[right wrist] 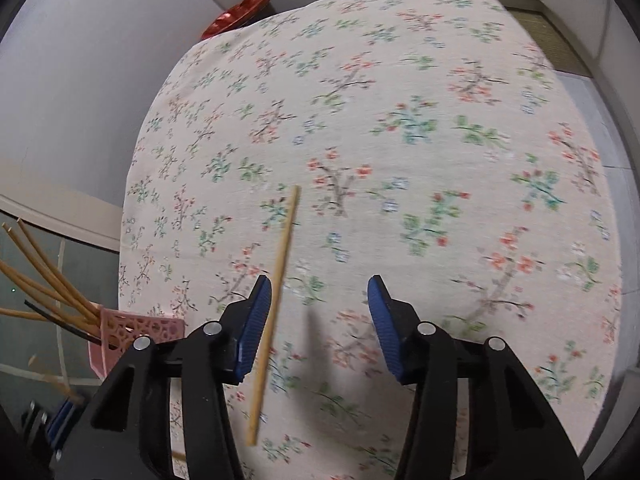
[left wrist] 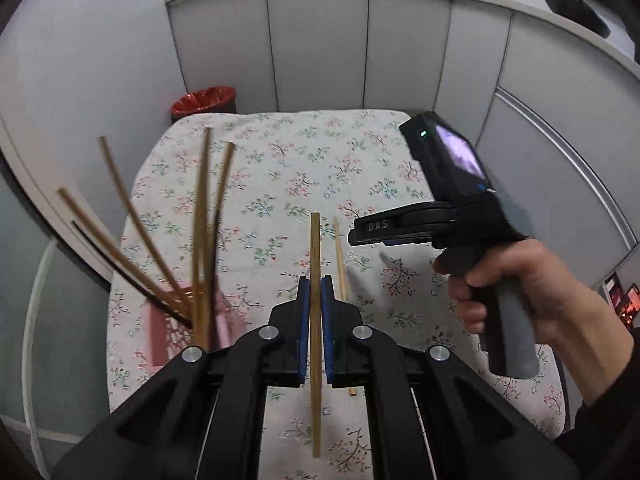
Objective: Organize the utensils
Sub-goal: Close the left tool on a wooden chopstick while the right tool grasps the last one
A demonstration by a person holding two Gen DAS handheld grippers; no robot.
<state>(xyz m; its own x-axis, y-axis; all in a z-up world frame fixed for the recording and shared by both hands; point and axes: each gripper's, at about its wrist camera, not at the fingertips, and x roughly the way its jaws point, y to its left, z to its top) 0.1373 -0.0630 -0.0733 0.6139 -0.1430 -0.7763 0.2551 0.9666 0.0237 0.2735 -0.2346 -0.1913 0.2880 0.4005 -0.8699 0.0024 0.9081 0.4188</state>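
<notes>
Left wrist view shows the pink holder (left wrist: 160, 334) at the left edge of the floral cloth (left wrist: 280, 184). Several wooden chopsticks (left wrist: 132, 220) and one black chopstick (left wrist: 120, 270) stand in the holder and fan out up and to the left (some are blurred). Right of the holder, the left gripper (left wrist: 315, 292) has its jaws pressed together on one wooden chopstick (left wrist: 315, 260), which is held upright above the cloth. Just right of it, a second chopstick (left wrist: 341, 264) lies flat on the cloth. Further right, a hand (left wrist: 520, 288) holds the right gripper (left wrist: 370, 232), raised above the cloth.

In the right wrist view, the right gripper (right wrist: 320, 300) has its jaws wide apart and empty, and the lying chopstick (right wrist: 276, 304) passes just beside its left pad (right wrist: 254, 328).

Behind the holder, past the far end of the cloth, stands a bin with a red bag (left wrist: 204, 100). Grey partition panels (left wrist: 320, 40) close the space behind it.
</notes>
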